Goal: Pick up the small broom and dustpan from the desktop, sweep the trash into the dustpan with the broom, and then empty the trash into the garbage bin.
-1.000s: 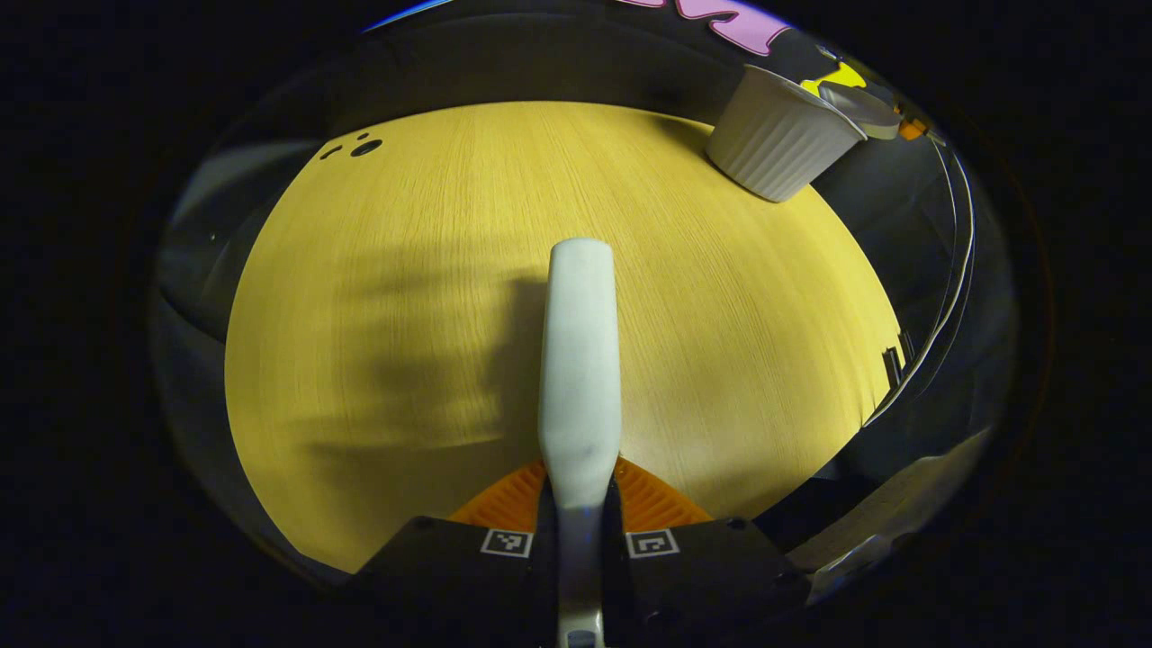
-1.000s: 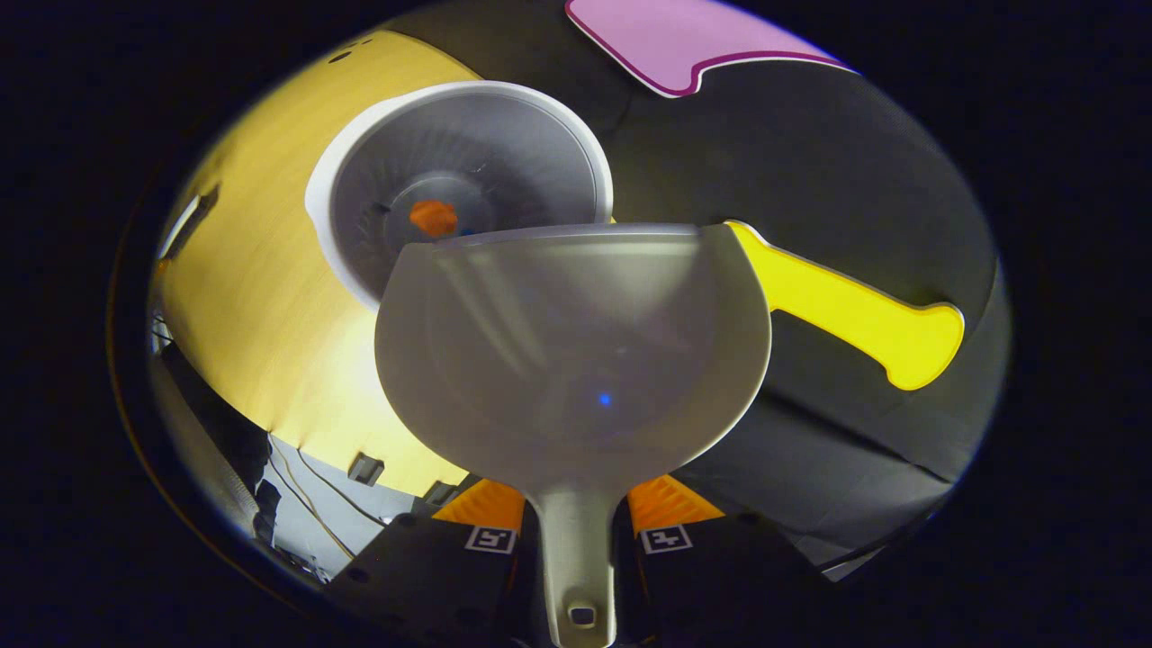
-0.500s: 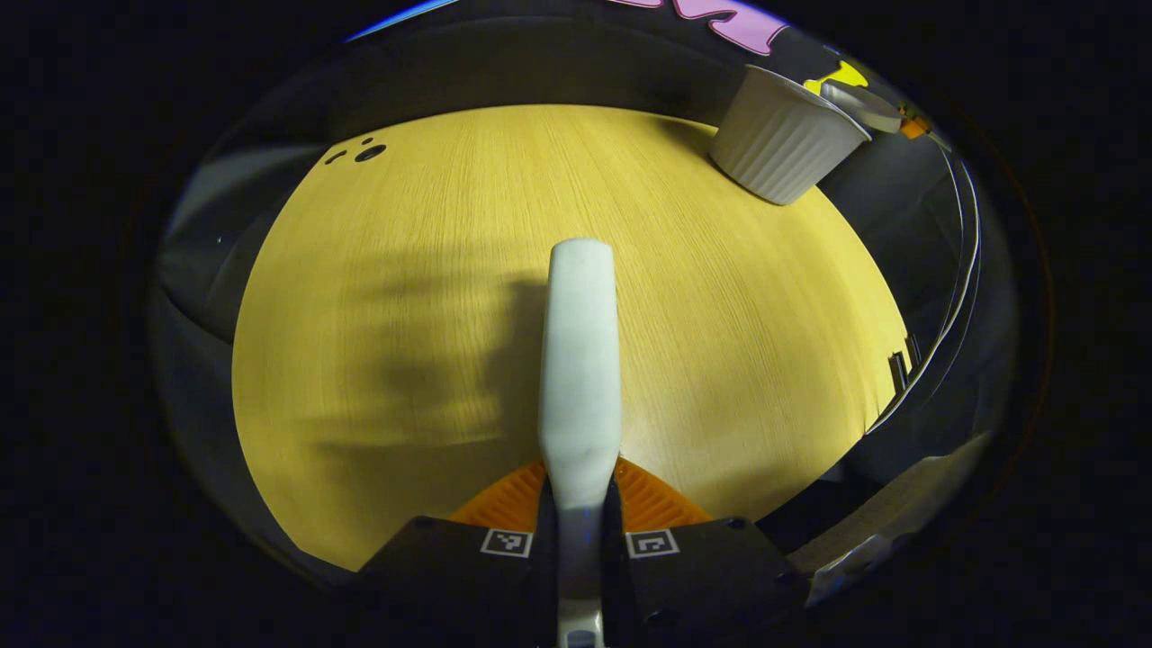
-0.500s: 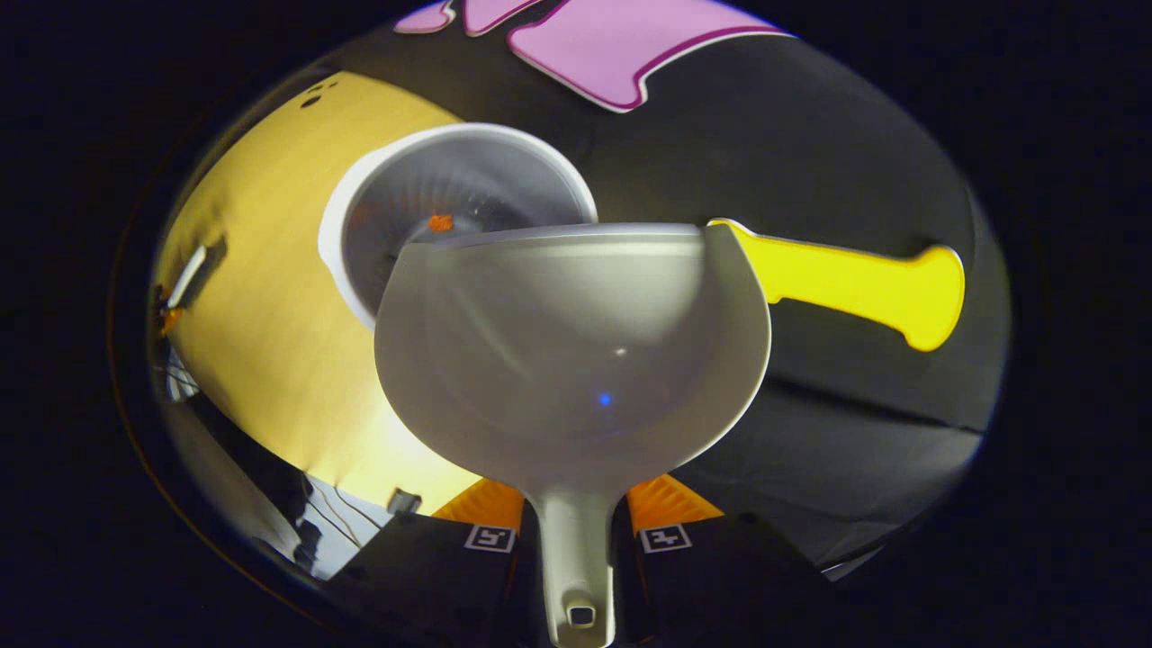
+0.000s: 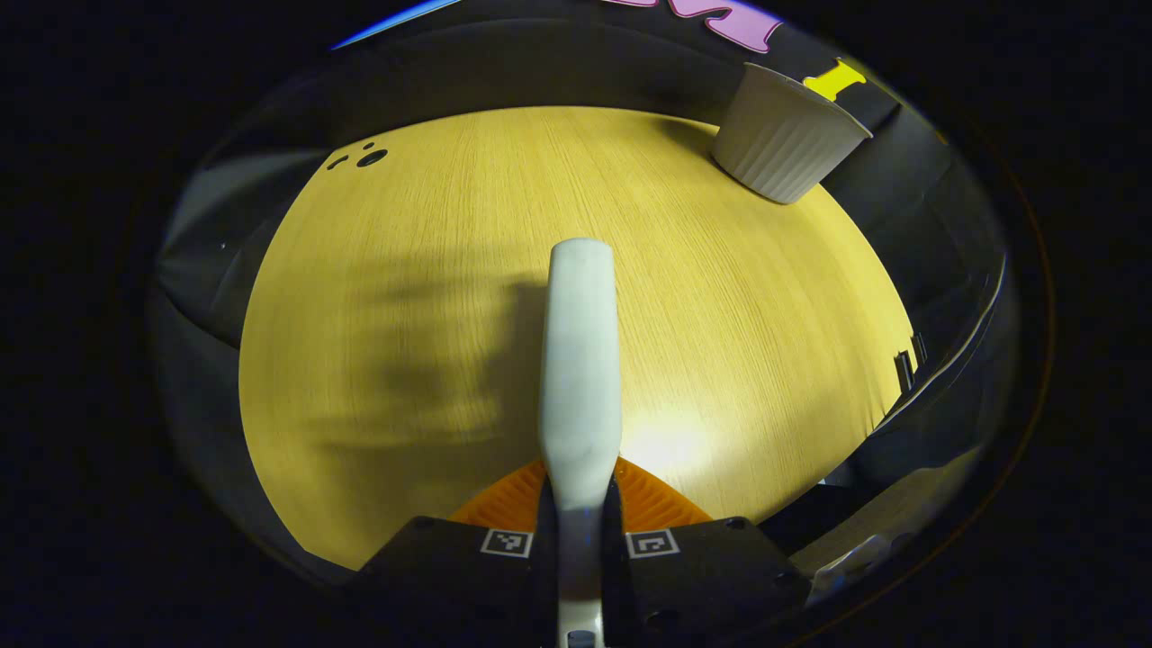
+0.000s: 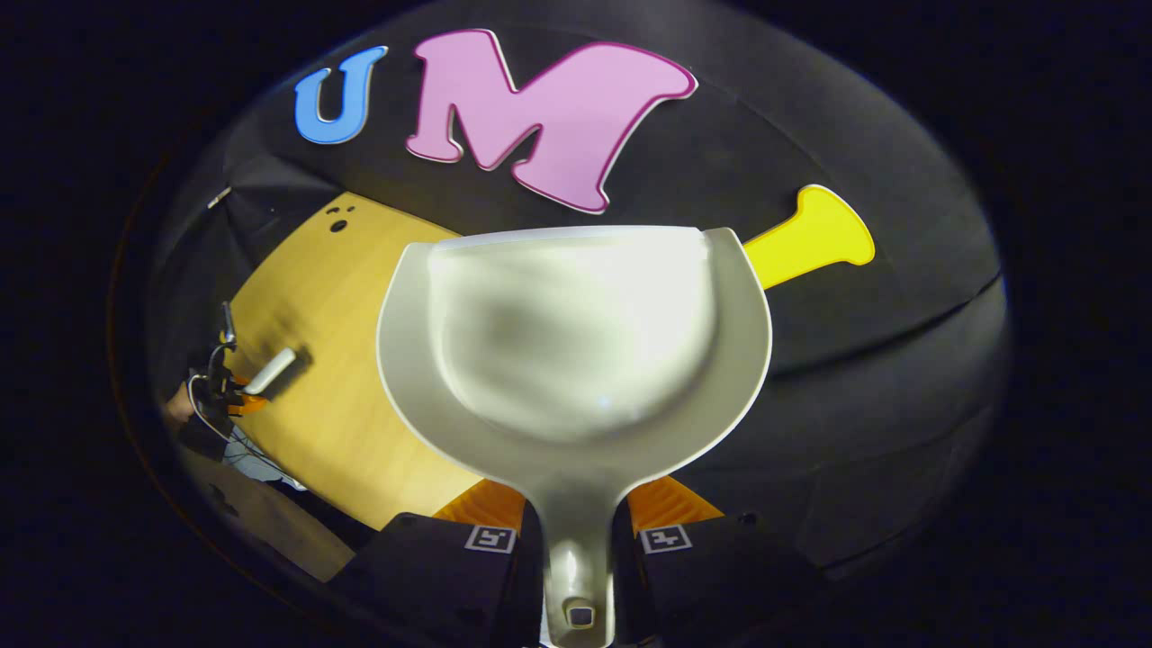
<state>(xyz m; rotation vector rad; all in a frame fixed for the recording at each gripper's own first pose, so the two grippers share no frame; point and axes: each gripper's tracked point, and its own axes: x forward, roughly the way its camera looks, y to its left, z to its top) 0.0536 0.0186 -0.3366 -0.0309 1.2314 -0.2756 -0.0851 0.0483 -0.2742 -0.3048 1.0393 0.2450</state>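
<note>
Both tongs are clamped, left tongs (image 5: pixel 580 504) on the broom (image 5: pixel 580 360) over bare bench (image 5: pixel 405 270), right tongs (image 6: pixel 576 522) on the seemingly empty dustpan (image 6: pixel 576 342), bin (image 5: pixel 787 135) at the bench's far edge.

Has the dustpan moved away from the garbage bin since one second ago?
Yes. The dustpan, clamped in the right gripper, has swung up off the bin; behind it now are the desktop and wall.

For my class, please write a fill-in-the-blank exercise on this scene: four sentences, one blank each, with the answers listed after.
1. The right tool is shut on the handle of the ______.
2. The left tool is shut on the small ______.
3. The ribbed white garbage bin stands on the ______ desktop.
4. The pan of the dustpan holds ______ trash.

Missing words: dustpan; broom; wooden; no
</note>
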